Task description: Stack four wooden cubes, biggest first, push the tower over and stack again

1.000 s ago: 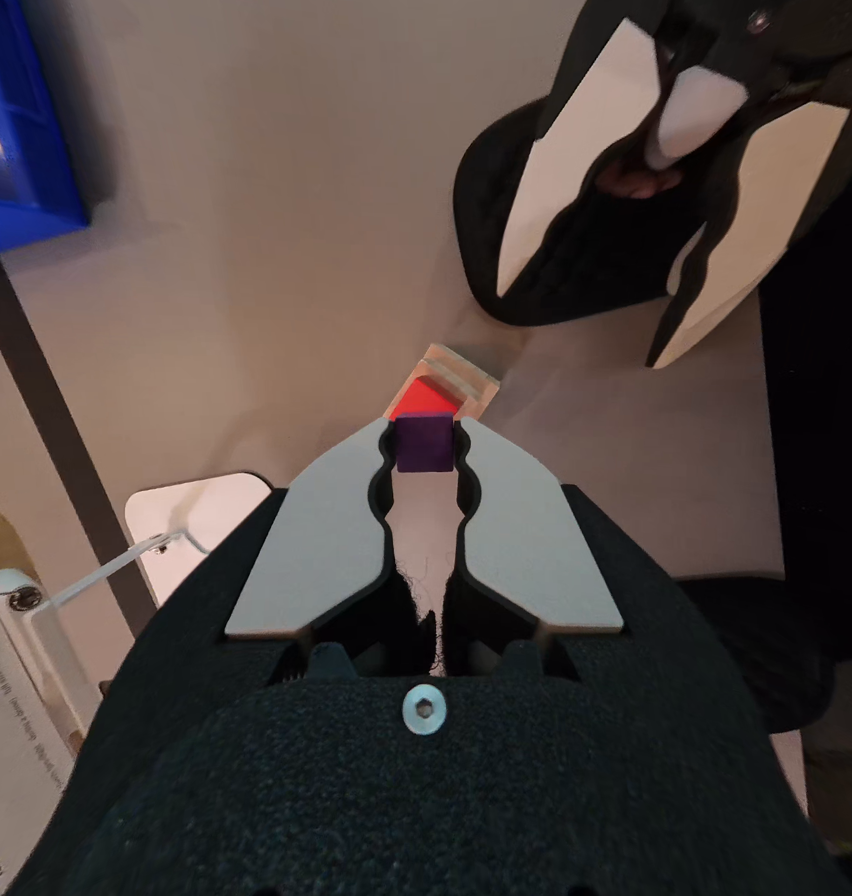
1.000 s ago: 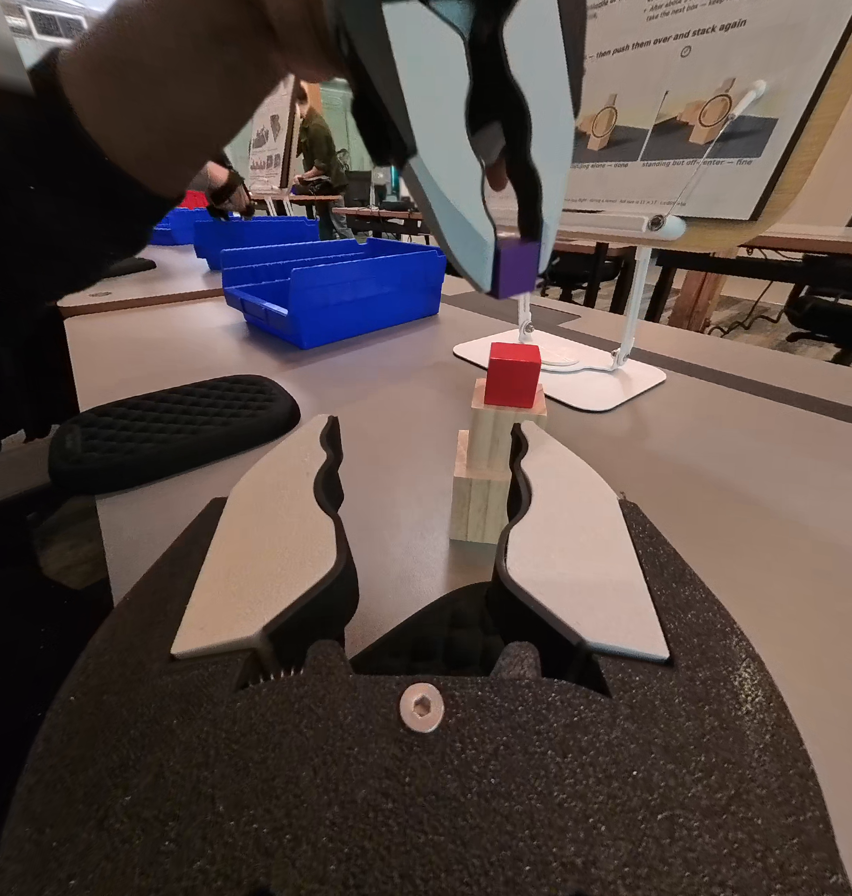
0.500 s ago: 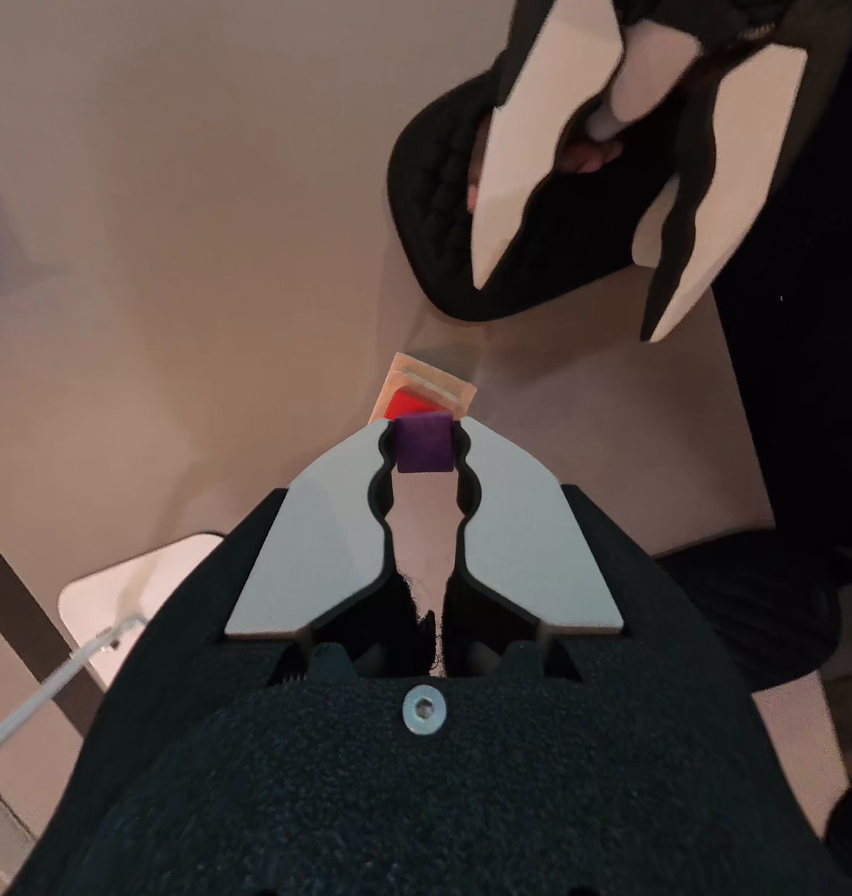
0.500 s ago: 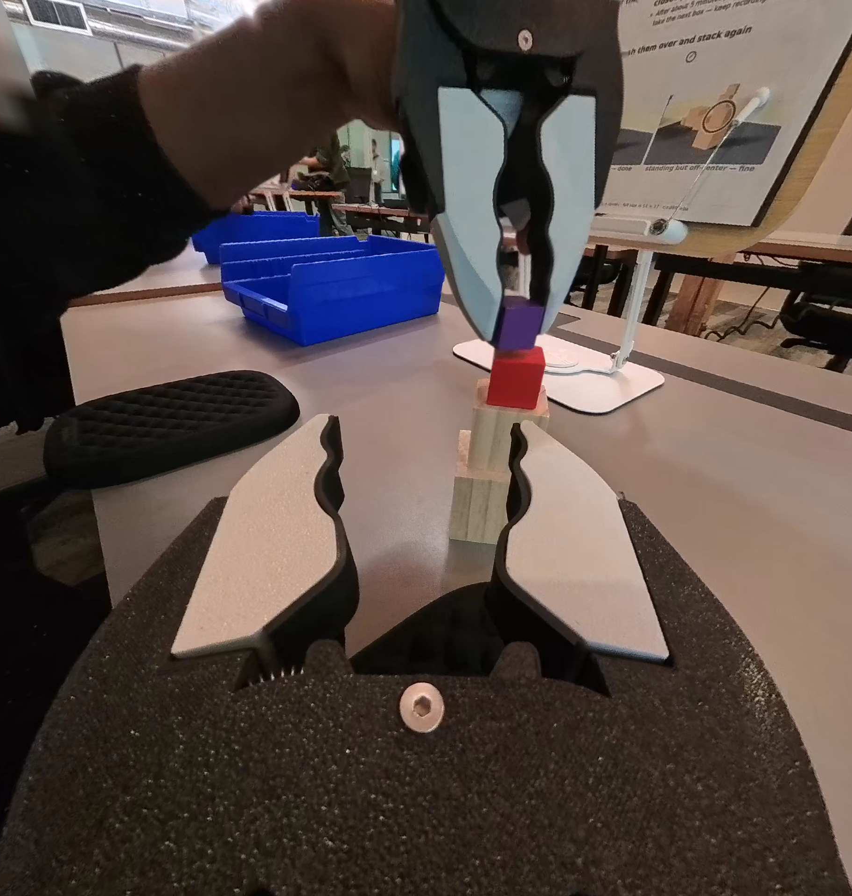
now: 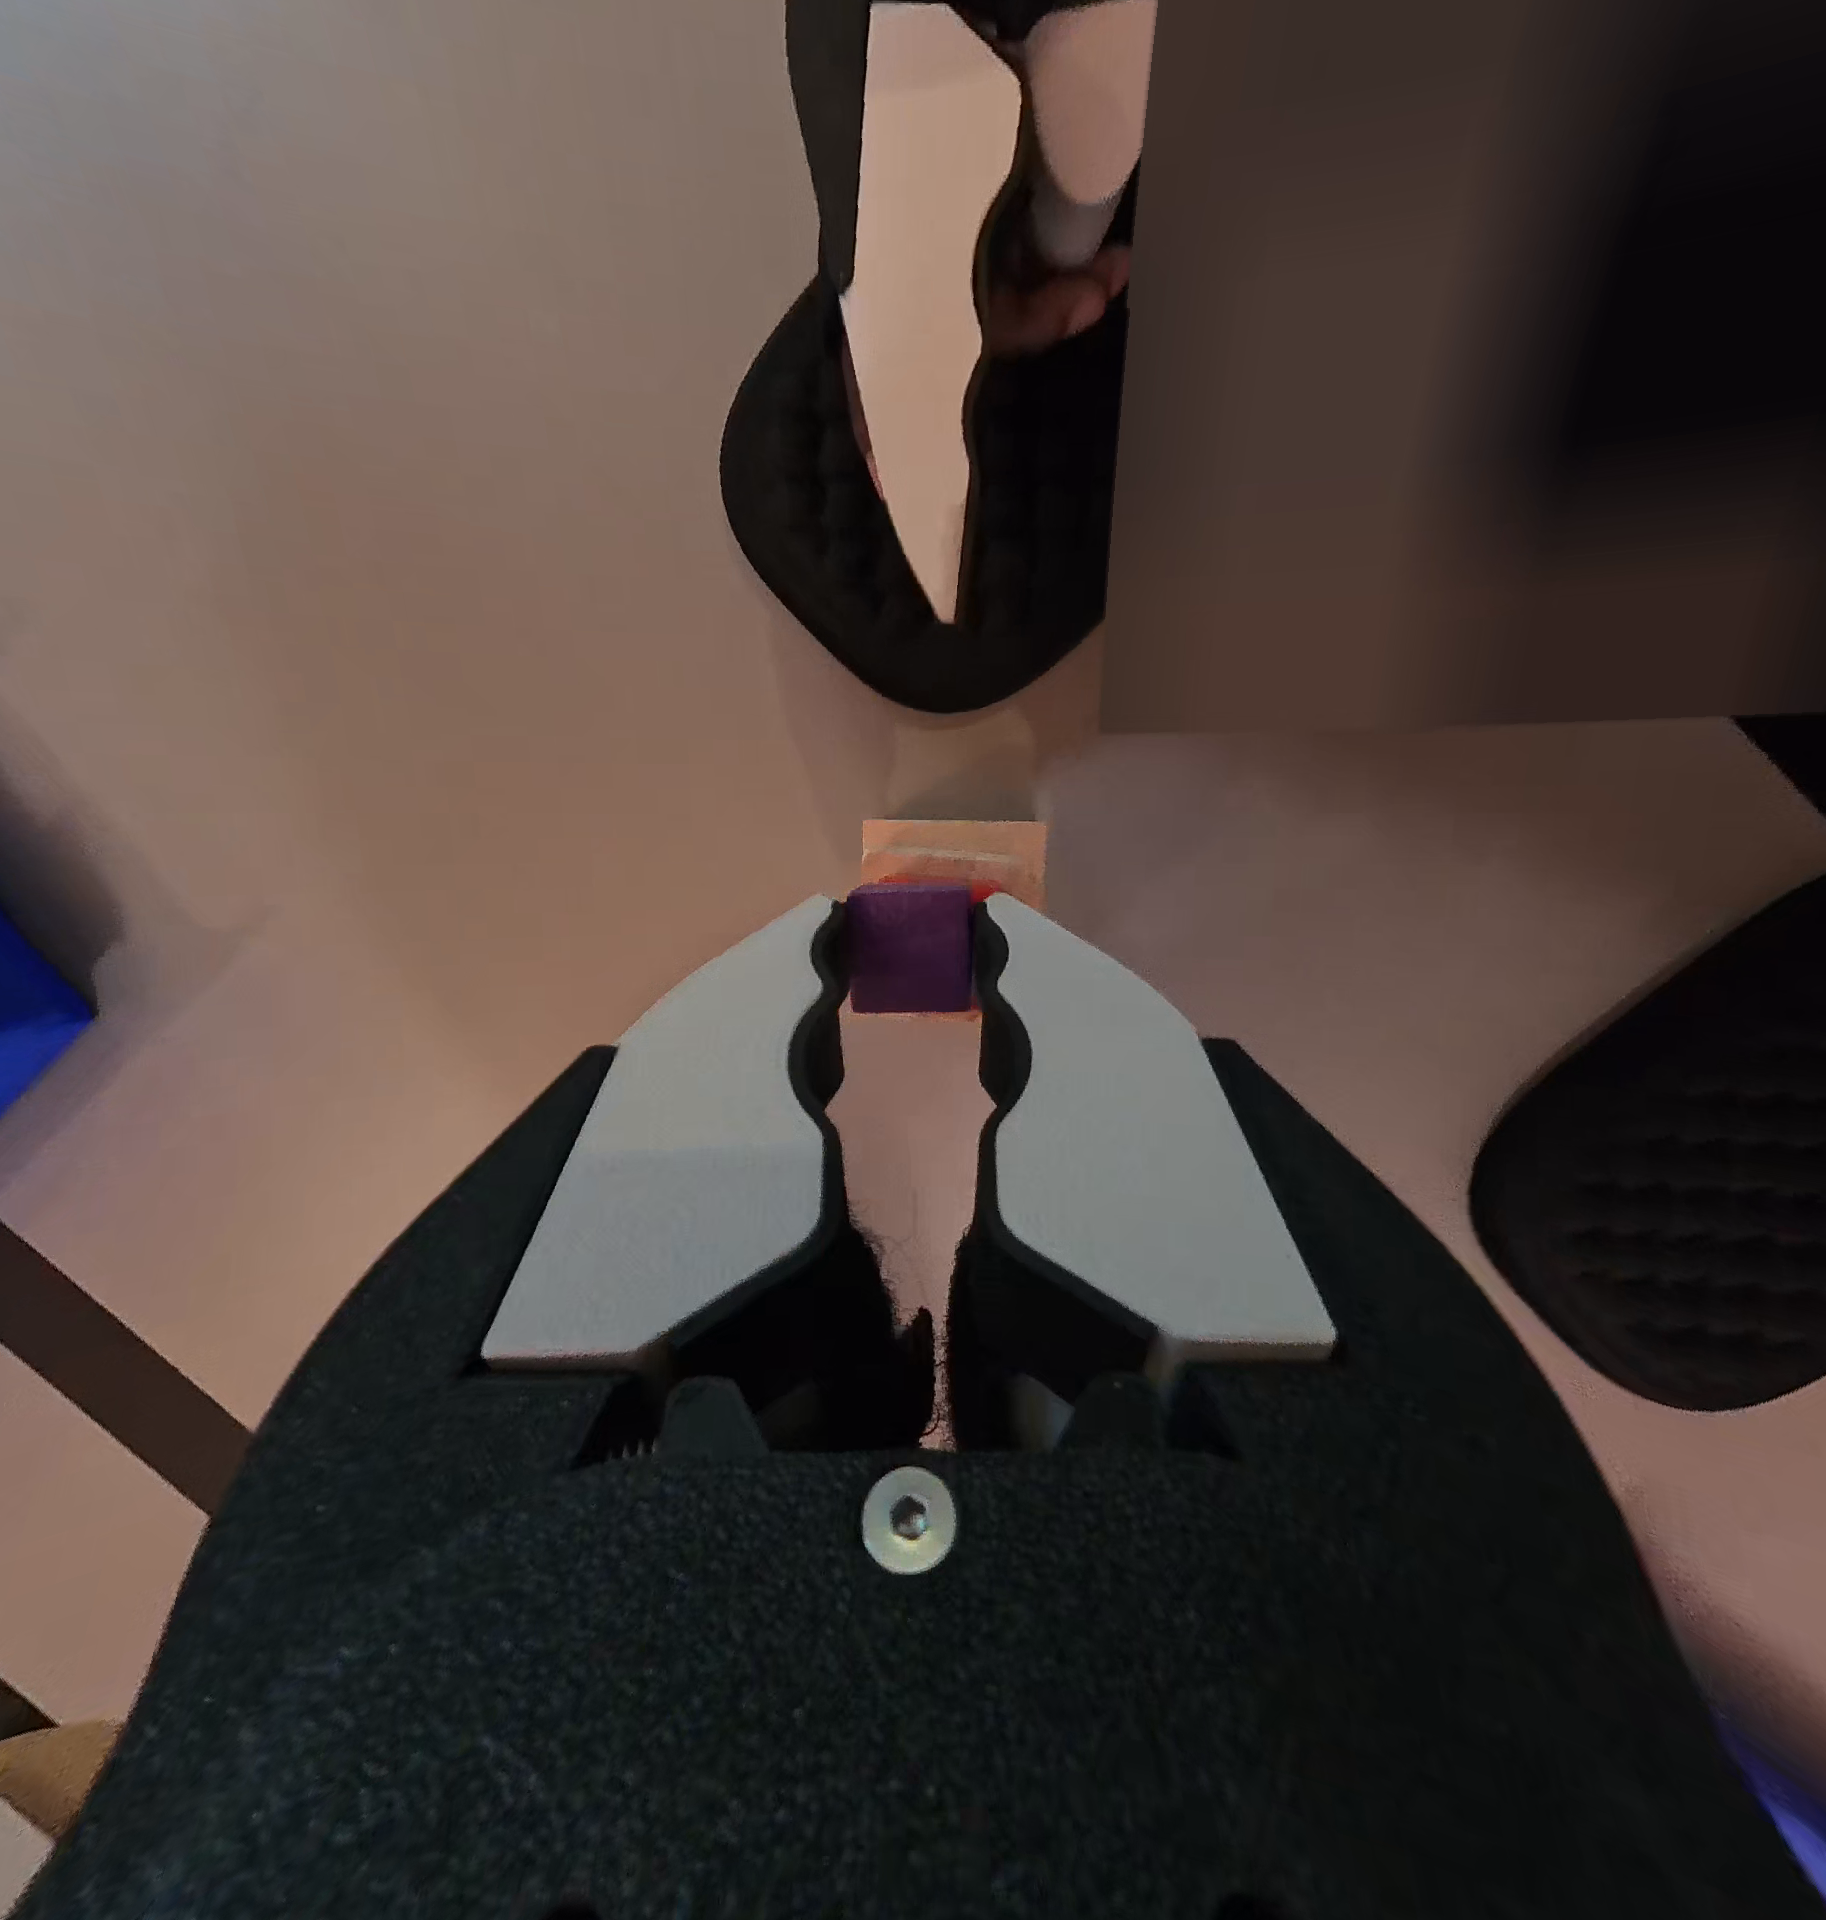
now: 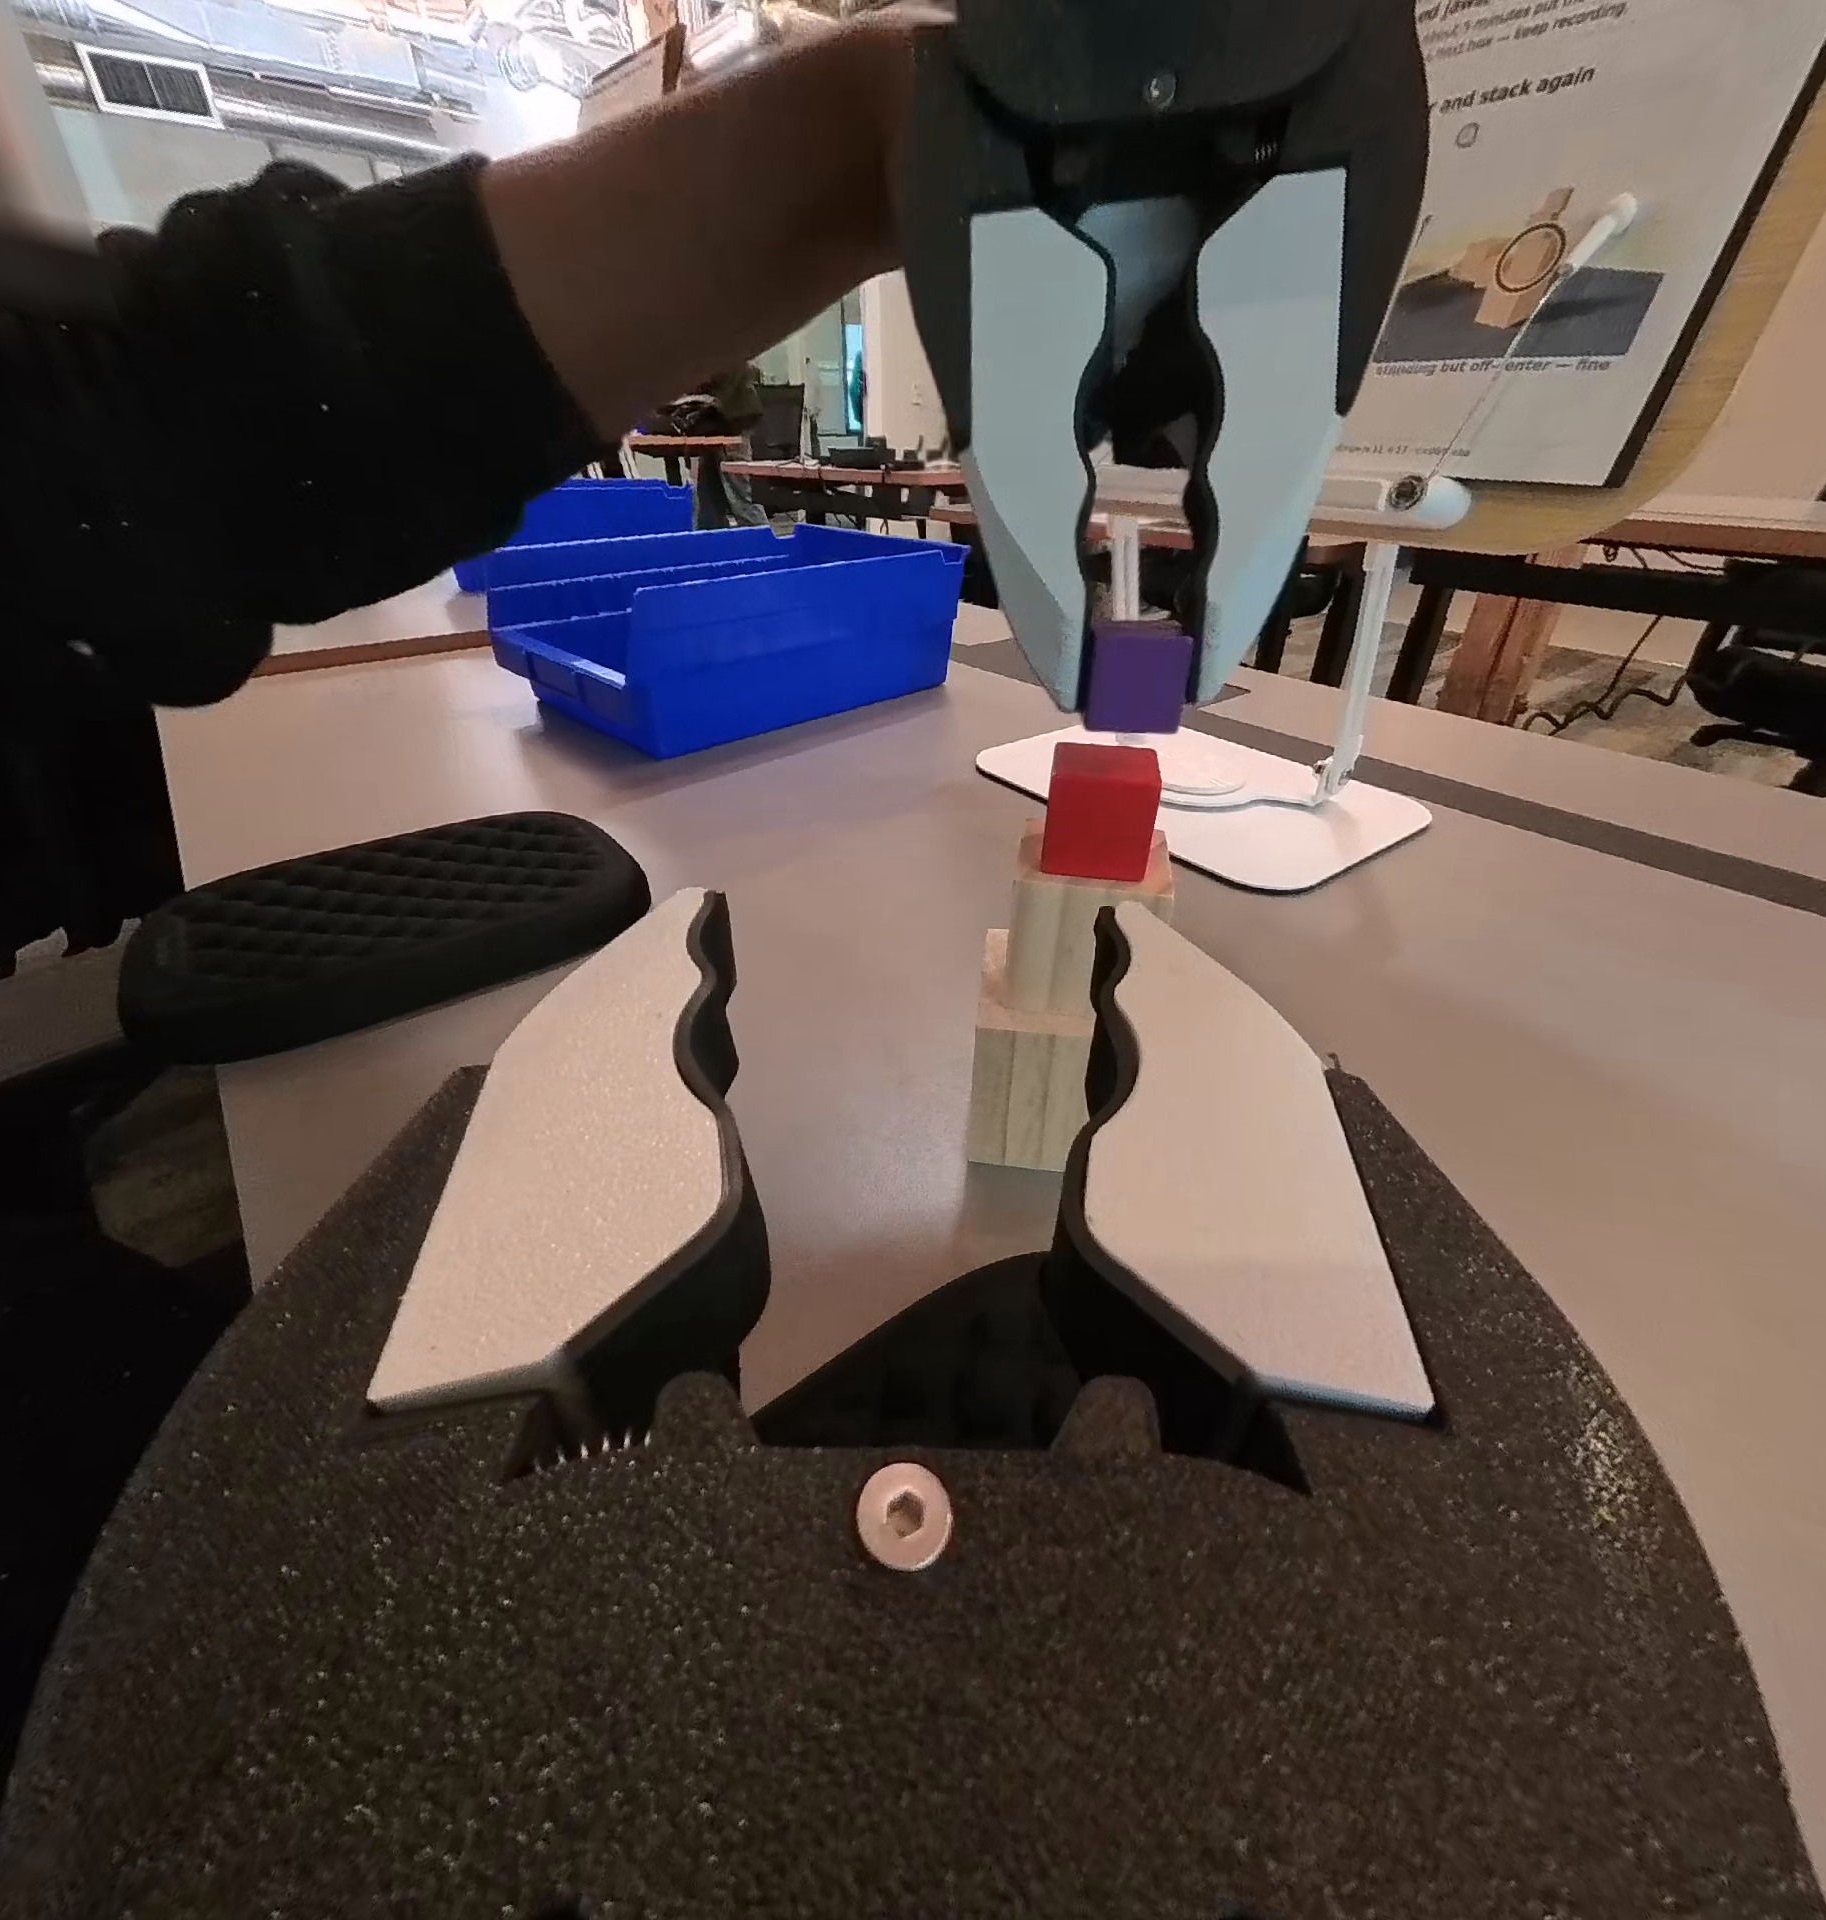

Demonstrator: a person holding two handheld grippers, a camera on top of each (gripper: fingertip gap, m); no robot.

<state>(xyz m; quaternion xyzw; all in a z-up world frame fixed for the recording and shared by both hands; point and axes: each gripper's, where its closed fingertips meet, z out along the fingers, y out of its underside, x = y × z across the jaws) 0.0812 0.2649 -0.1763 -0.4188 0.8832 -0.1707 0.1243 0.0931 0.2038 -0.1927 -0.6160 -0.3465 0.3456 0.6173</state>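
Two claws noted. Left claw (image 6: 1137,681) clamped on a purple cube (image 6: 1137,686), just above a red cube (image 6: 1101,810) topping two wooden blocks (image 6: 1034,1081) on the worktop (image 6: 1511,1039). Right claw (image 6: 909,935) apart, bare, near the lower blocks.

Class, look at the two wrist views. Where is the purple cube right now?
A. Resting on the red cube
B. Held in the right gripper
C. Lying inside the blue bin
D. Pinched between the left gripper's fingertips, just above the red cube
D: the left gripper pinches the purple cube, with a gap visible above the red cube.
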